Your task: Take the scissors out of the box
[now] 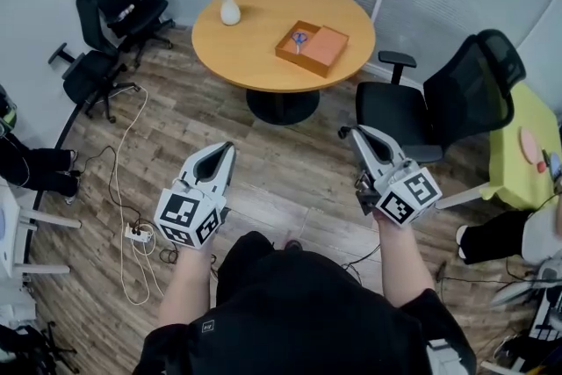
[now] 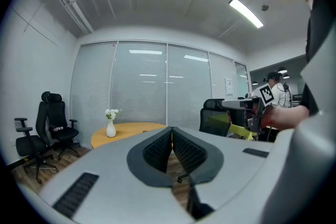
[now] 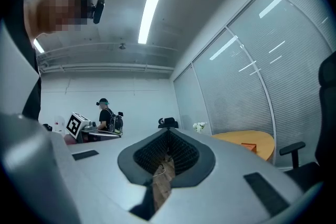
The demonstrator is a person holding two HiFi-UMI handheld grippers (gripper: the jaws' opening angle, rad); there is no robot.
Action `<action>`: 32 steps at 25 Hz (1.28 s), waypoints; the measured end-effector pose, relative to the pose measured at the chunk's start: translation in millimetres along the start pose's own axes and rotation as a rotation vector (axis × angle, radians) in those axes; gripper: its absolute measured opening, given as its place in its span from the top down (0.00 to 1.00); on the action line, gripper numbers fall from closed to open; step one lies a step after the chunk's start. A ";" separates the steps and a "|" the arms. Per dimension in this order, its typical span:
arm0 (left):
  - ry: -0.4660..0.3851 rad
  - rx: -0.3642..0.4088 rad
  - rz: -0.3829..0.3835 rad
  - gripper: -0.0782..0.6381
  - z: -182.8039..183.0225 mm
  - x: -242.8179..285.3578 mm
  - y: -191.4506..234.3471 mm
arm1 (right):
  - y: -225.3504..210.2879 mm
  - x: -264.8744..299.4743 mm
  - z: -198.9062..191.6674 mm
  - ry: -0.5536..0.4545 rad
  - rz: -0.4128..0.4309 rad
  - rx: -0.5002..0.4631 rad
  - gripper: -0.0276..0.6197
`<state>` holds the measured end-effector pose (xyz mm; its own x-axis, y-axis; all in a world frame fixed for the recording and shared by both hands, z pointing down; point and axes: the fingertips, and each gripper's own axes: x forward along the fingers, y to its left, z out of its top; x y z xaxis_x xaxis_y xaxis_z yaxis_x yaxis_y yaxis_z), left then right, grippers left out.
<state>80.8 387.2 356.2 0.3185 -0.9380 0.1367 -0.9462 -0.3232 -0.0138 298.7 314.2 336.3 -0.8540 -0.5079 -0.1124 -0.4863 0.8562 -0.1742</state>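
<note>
Dark-clothed person point(image 1: 290, 312) at the bottom of the head view, forearms extended, one gripper in each hand; both grippers are held over the wooden floor point(image 1: 290, 162) and point toward the round table point(image 1: 255, 48), well apart from it.

Left gripper point(image 1: 226, 152): its own view shows the ribbed pads meeting at the tips; nothing lies between them; only floor shows through the slot lower down.

Right gripper point(image 1: 358, 134): jaws likewise brought together; no object between the pads; floor and a thin pale cable show through the slot behind them.

Task items: the orange box point(image 1: 327, 44) sits on the right half of the round table, open at the top; the scissors point(image 1: 299, 38), blue-handled, lie inside it, in the part that shows on the left in the head view; their exact lie is too small to make out; neither gripper is near the box.

Other items: a white vase point(image 1: 229, 10) with white flowers stands upright near the table's left edge; a black office chair point(image 1: 439, 101) stands just beside the table on the right, close to the right gripper; two more black chairs point(image 1: 118, 4) stand by the wall on the left; a white power strip point(image 1: 139, 233) with a looping cable lies on the floor left of the left gripper; a yellow-green table point(image 1: 518, 145) shows at the right edge.
</note>
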 end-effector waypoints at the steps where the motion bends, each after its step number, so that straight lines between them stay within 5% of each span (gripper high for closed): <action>1: 0.002 -0.005 0.004 0.87 -2.3 1.7 0.3 | -2.2 0.8 -0.6 -0.002 0.003 0.007 0.90; 16: 0.025 -0.067 -0.014 0.87 -23.2 74.6 63.5 | -48.5 71.4 -26.6 0.076 -0.005 0.049 0.90; 32: 0.004 -0.092 -0.043 0.87 -9.7 158.2 272.6 | -83.2 288.6 -26.5 0.136 -0.033 0.026 0.90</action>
<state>-127.4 151.9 383.6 0.3589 -0.9229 0.1393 -0.9330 -0.3502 0.0833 87.9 98.9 344.3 -0.8559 -0.5165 0.0271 -0.5108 0.8359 -0.2010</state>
